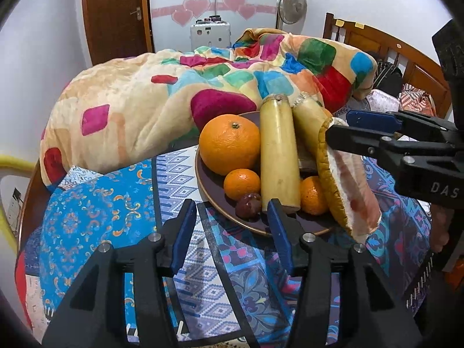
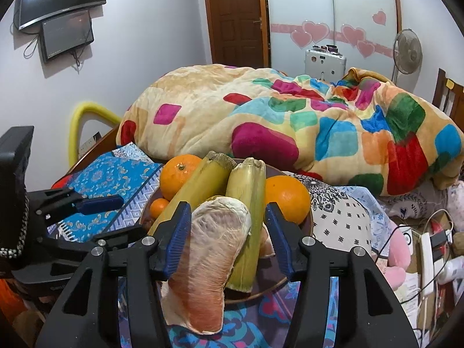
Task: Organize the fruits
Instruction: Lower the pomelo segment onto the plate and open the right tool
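Note:
A dark plate (image 1: pixel 211 187) on the patterned bedspread holds a large orange (image 1: pixel 229 143), two small tangerines (image 1: pixel 242 183), two yellow-green cane pieces (image 1: pixel 278 156) and a small dark red fruit (image 1: pixel 248 204). A peeled pomelo wedge (image 2: pixel 208 255) leans over the plate's near rim, between the fingers of my right gripper (image 2: pixel 229 232). The left pad lies against it, and the right pad stands clear of it beside a cane piece (image 2: pixel 246 203). My left gripper (image 1: pixel 232 226) is open just short of the plate rim and holds nothing.
A bunched multicoloured blanket (image 1: pixel 162 98) lies right behind the plate. A wooden headboard (image 1: pixel 406 55) and a fan (image 1: pixel 291 5) stand at the back right. A power strip and cables (image 2: pixel 426 258) clutter the right side. Patchwork bedspread (image 1: pixel 95 203) stretches to the left.

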The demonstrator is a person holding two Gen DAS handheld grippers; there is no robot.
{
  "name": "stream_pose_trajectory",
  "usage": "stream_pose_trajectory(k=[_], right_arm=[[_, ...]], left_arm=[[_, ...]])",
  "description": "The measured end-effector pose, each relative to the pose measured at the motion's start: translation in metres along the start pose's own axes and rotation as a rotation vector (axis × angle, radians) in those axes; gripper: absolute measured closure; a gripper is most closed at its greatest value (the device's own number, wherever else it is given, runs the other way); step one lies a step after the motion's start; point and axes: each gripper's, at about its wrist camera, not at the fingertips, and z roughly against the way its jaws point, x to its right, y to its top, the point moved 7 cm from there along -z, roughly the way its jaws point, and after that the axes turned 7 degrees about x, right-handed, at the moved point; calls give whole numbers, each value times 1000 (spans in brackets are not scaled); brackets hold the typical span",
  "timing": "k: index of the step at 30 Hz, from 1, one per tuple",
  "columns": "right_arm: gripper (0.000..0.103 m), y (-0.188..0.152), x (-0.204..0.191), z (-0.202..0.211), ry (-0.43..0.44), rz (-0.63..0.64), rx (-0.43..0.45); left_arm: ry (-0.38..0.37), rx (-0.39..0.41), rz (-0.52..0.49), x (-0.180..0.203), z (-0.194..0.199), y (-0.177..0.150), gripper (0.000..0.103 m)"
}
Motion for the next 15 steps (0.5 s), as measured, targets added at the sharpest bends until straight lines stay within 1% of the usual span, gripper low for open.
stream_pose_trajectory(k=[2, 5, 7, 9, 15], right_arm=[[53, -1, -1, 2, -3, 8, 1], [53, -4, -2, 4, -5, 19, 6], [53, -5, -2, 4, -7, 21, 7], [53, -6, -2, 7, -2, 16, 3], [53, -8, -2, 31, 4, 11, 26]], left_arm=[[0, 7, -5, 2, 4, 0, 51], [-24, 16, 3, 6, 12, -2, 50], [-22, 22, 2, 9, 16, -2, 48], [-22, 23, 5, 10, 18, -2, 47], [-43, 19, 28, 18, 28, -1, 47]])
